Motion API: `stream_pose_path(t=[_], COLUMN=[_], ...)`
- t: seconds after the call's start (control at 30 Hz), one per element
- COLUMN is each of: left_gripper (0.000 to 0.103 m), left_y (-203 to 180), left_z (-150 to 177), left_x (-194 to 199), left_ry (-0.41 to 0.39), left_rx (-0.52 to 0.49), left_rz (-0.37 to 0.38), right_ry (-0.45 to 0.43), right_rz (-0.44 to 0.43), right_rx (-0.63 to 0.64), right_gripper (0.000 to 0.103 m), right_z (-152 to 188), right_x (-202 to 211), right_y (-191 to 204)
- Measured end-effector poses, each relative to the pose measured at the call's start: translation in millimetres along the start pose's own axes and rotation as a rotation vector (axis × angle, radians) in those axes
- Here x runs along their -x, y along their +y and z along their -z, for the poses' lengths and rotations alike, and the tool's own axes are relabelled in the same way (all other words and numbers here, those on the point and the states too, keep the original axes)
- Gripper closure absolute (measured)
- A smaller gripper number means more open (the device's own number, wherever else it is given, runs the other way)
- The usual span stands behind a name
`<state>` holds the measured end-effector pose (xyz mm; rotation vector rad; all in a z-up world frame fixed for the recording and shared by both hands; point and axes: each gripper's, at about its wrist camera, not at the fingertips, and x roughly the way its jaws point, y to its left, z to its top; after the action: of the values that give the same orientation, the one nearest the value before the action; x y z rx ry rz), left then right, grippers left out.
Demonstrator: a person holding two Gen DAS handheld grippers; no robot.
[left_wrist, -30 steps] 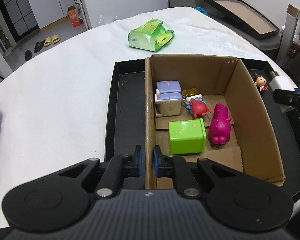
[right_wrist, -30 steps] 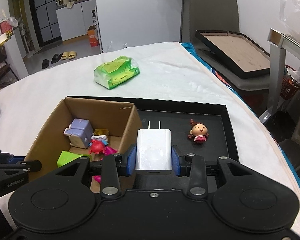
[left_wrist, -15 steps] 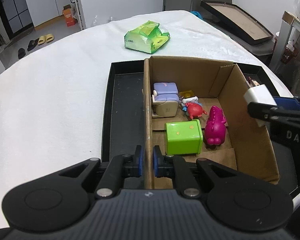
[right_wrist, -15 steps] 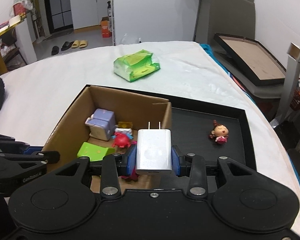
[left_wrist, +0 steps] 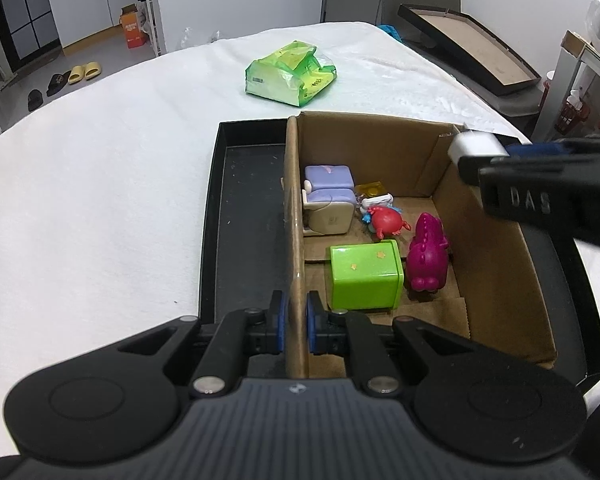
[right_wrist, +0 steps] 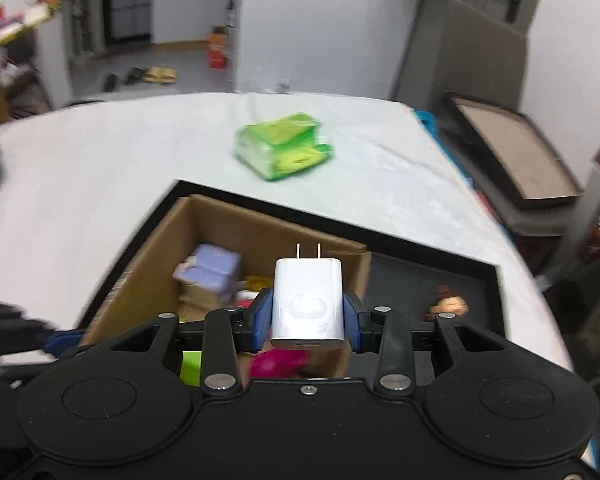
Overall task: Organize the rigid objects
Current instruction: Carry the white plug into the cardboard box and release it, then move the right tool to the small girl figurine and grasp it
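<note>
Your right claw (right_wrist: pixel 309 318) is clamped on the charger (right_wrist: pixel 308 305) above the box's (left_wrist: pixel 496 264) right wall, your left claw (left_wrist: pixel 296 322) pinching the left wall, so letting go too soon could bounce it off the rim into the tray (left_wrist: pixel 244 216).
</note>
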<state>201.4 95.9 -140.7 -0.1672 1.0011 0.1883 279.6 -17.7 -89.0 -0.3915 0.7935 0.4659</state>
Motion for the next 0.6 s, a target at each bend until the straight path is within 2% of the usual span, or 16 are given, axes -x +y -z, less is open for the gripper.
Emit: stream_pose_path(t=[0.07, 0.23, 0.33, 0.4, 0.6], left_gripper=[0.093, 0.093, 0.093, 0.093, 0.092], left_y=[-1.0, -1.5, -3.4, -4.2, -5.7], left_z=[0.0, 0.1, 0.3, 0.2, -0.4], left_x=[-0.2, -0.6, 0.7, 0.9, -0.2], left_ry=[-0.002, -0.002, -0.003, -0.002, 0.01], left_rx=[-0.004, -0.001, -0.009, -0.013, -0.02], left_rz=[-0.009, -0.013, -0.019, -0.023, -0.041], right_ry=[-0.003, 0.002, 0.008, 0.006, -0.002], right_rz=[0.036, 0.024, 0.02, 0.044, 0.059], right_rx=[-0.015, -0.044, -0.057, -0.065, -0.103], right_gripper=[0.051, 0.046, 0.032, 0.019, 0.018], right_z=[-0.6, 11.4, 18.4, 22.4, 31.1], right_x=[0.5, 3.7, 3.5, 4.6, 4.6], right_y=[-3.8, -13.1, -17.6, -20.1, -34.1])
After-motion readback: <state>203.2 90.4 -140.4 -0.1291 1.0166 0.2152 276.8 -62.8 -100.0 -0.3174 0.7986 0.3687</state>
